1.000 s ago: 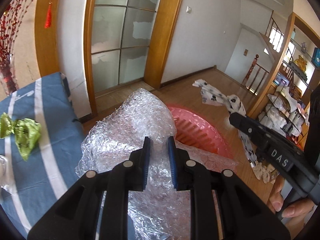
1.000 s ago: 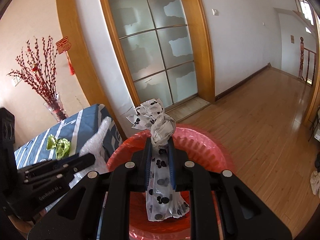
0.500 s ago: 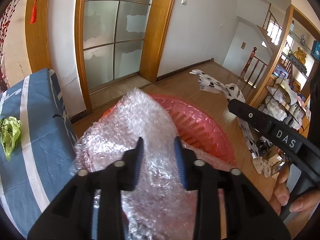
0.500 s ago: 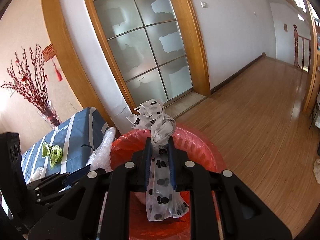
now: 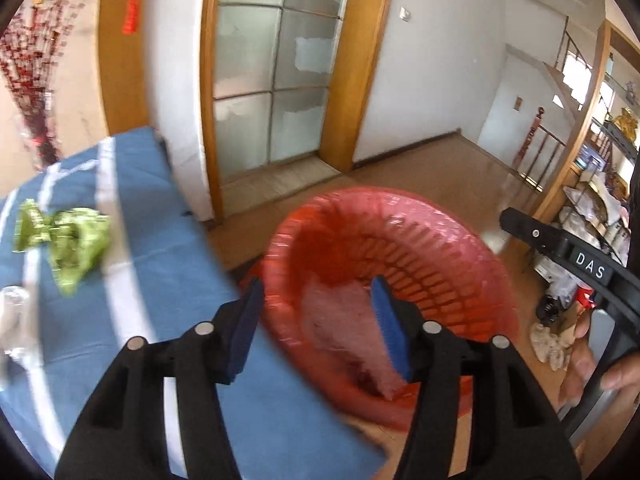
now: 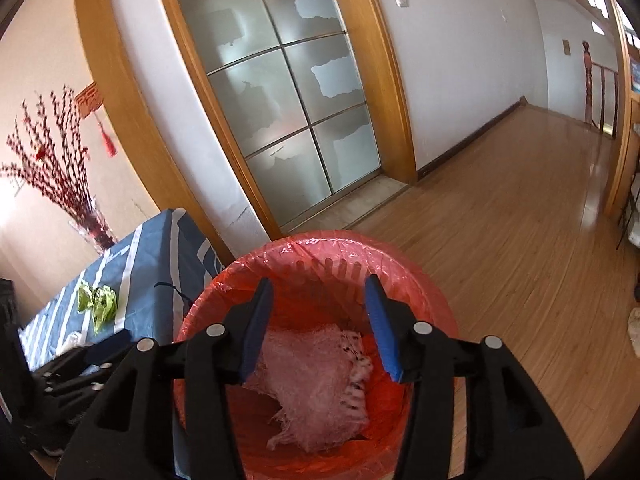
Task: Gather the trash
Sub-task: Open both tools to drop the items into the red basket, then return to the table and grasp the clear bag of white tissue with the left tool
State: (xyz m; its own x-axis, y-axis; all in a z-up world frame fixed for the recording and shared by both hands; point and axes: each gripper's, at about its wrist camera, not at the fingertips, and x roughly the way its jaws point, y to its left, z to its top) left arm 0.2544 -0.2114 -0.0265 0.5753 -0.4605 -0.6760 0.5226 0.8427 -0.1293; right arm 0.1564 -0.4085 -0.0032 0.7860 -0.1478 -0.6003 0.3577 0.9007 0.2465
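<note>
A red slatted waste basket lined with a red bag stands on the floor beside the table. Bubble wrap lies inside it, with the black-spotted white cloth next to it. My left gripper is open and empty above the basket's left rim. My right gripper is open and empty directly over the basket. A crumpled green wrapper lies on the blue striped tablecloth.
A clear glass object sits at the table's left edge. A vase of red branches stands at the table's far end. A frosted glass door and wooden floor lie beyond. Shelves with clutter stand to the right.
Both grippers opened. The bubble wrap dropped from the left gripper and the spotted cloth from the right gripper into the red basket. The left view swung left toward the table.
</note>
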